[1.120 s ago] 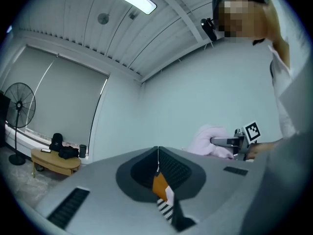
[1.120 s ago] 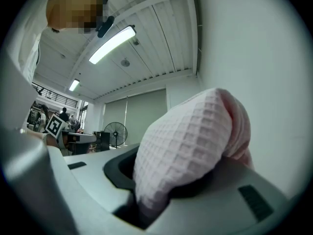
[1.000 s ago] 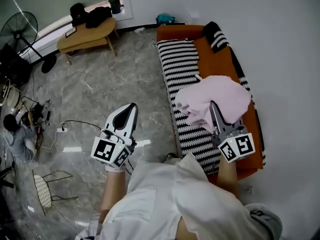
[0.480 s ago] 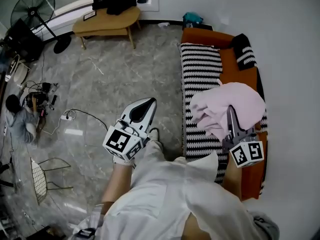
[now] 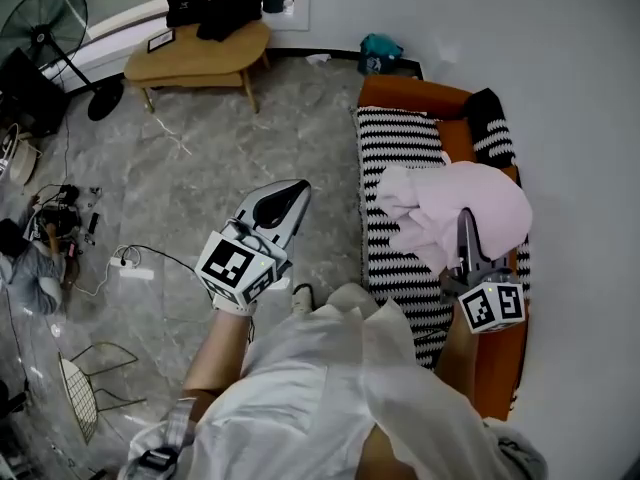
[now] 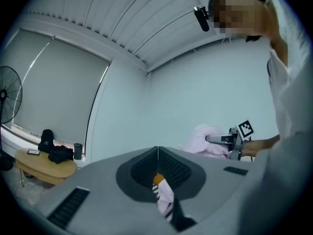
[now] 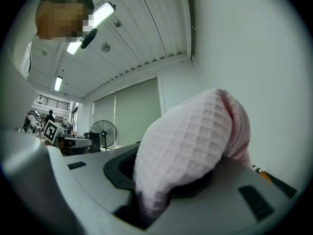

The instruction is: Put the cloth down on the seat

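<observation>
A pink waffle-weave cloth hangs bunched over the orange sofa, whose seat has a black-and-white striped cover. My right gripper is shut on the cloth, whose folds bulge out between the jaws and hide the fingertips. The cloth is lifted clear of the seat. My left gripper is held over the grey floor to the left of the sofa, shut and with nothing in it; its jaws meet along a line. The left gripper view shows the cloth far off.
A striped cushion leans at the sofa's far end, and a wall runs along its right. Farther off stand a wooden table with black bags and a fan. A person, cables and a wire frame are at left.
The head view has swung a little. My right gripper keeps the cloth over the sofa and my left gripper stays over the floor; neither grip has changed.
</observation>
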{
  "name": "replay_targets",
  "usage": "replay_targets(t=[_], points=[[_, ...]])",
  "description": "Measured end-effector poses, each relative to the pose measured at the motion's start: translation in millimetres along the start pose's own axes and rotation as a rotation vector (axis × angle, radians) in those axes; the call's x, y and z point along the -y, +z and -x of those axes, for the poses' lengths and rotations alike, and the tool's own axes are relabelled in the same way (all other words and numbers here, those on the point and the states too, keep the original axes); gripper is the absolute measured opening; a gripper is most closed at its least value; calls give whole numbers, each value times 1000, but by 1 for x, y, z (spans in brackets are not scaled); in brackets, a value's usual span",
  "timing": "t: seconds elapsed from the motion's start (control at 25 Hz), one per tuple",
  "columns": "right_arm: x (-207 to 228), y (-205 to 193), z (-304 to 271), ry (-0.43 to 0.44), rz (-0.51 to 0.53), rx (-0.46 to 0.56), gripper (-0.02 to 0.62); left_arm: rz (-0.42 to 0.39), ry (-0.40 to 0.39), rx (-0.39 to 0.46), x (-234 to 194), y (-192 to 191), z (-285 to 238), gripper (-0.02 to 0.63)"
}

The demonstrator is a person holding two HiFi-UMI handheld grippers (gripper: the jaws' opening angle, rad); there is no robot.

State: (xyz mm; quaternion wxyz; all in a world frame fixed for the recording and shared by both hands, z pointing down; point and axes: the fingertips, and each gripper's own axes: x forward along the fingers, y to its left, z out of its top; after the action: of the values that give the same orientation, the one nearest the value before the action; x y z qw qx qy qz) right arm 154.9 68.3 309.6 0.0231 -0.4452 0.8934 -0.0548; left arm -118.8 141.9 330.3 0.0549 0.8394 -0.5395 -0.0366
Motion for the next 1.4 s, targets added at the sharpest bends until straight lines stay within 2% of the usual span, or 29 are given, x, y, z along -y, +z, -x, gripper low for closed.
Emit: replay_targets(t=[0.28, 0.48, 0.64, 0.8, 1.16, 1.4], points=[[41, -14, -83, 5, -6, -42, 141, 5, -27, -38, -44, -10, -79, 17], [71, -20, -154, 51, -44, -55, 141, 25, -20, -74, -79, -10, -143, 17], [110, -16, -213, 106, -56, -38, 141, 3, -14, -60, -94, 1, -208, 17], [135, -5, -252, 137, -43, -45, 141, -2, -10, -35, -105, 11, -250, 17], [187, -13, -311, 70, -38, -81, 141, 35, -81, -77, -137, -9, -326, 17], [230, -25, -388, 13, -55, -100, 141, 88, -145, -110, -174, -35, -385, 17]])
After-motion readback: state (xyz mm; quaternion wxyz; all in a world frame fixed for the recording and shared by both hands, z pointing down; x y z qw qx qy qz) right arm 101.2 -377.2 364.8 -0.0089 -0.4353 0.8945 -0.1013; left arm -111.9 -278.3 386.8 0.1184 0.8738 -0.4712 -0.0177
